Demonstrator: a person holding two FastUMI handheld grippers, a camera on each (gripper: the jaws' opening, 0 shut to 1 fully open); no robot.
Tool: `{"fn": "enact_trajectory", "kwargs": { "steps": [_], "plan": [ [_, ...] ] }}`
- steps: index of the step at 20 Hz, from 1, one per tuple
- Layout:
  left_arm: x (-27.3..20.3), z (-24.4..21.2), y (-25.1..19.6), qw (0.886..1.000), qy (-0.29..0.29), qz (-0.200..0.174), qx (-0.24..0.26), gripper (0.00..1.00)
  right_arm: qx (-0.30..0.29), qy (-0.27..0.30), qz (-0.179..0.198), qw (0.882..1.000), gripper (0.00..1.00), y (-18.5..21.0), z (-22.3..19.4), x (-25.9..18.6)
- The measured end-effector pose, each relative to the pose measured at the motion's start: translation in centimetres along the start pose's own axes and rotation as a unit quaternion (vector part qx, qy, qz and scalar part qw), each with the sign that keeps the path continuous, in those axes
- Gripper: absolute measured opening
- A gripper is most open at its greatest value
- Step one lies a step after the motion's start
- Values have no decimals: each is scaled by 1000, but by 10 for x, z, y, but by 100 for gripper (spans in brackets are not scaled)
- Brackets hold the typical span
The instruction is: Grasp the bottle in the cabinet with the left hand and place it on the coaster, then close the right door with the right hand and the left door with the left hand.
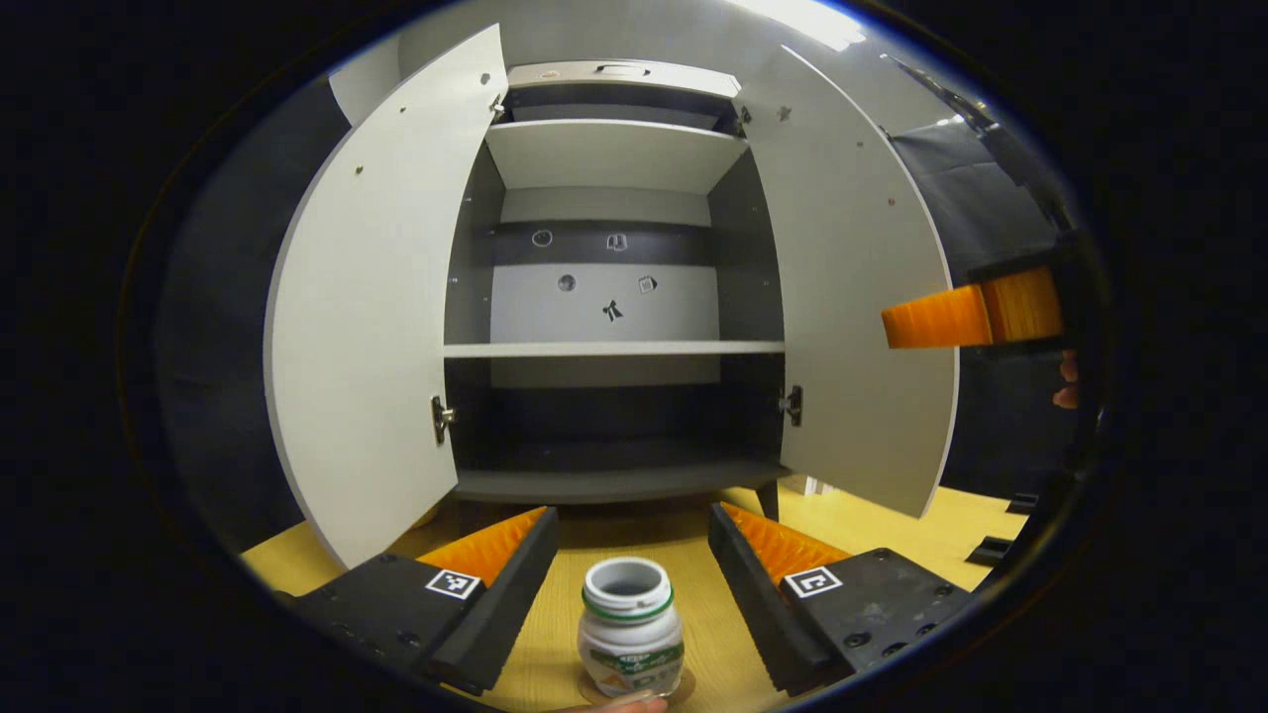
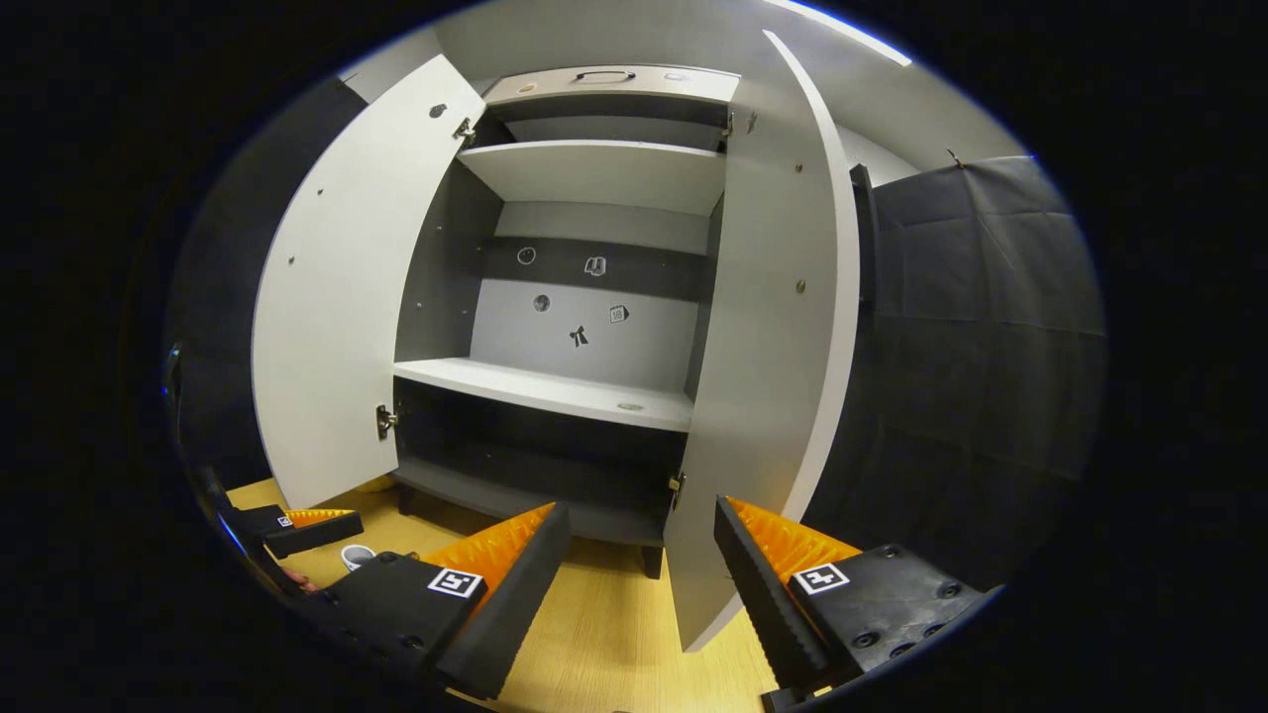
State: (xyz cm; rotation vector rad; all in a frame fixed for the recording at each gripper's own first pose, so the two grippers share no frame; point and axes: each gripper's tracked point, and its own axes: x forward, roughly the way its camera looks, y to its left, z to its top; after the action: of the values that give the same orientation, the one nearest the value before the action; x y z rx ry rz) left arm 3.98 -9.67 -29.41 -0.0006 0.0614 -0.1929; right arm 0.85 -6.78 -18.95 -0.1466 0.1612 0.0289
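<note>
A small white bottle (image 1: 630, 626) with a green ring below its wide neck and a green and orange label is seen in the left gripper view; no cap is fitted, so the open mouth is exposed. It stands upright, its long axis vertical and its mouth pointing up, on a thin round coaster (image 1: 684, 685) of which only an edge is visible at its base. Bottle and coaster are placed on the wooden table (image 1: 892, 540), in front of the cabinet (image 1: 614, 347) and between the spread fingers of the left gripper (image 1: 632, 584), which is held wide apart with neither finger touching the bottle. The cabinet's left door (image 1: 367, 327) and right door (image 1: 862, 317) are both swung open, and its shelves are seen bare. The right gripper (image 2: 634, 579) is likewise held apart with nothing between its fingers, just in front of the lower edge of the cabinet's right door in its own view; from the left gripper view it is seen beside that door's outer edge.
</note>
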Motion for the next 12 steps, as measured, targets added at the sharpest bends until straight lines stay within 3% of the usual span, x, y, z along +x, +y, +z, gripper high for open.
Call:
{"fn": "enact_trajectory", "kwargs": {
  "steps": [6,12],
  "plan": [
    [0,119,3,999,-25,-46,9,96,32,-46,-50,997,98,-32,100,-19],
    [-48,171,16,998,12,-63,-23,96,82,-87,-154,981,98,-104,163,-53]
  ]
}}
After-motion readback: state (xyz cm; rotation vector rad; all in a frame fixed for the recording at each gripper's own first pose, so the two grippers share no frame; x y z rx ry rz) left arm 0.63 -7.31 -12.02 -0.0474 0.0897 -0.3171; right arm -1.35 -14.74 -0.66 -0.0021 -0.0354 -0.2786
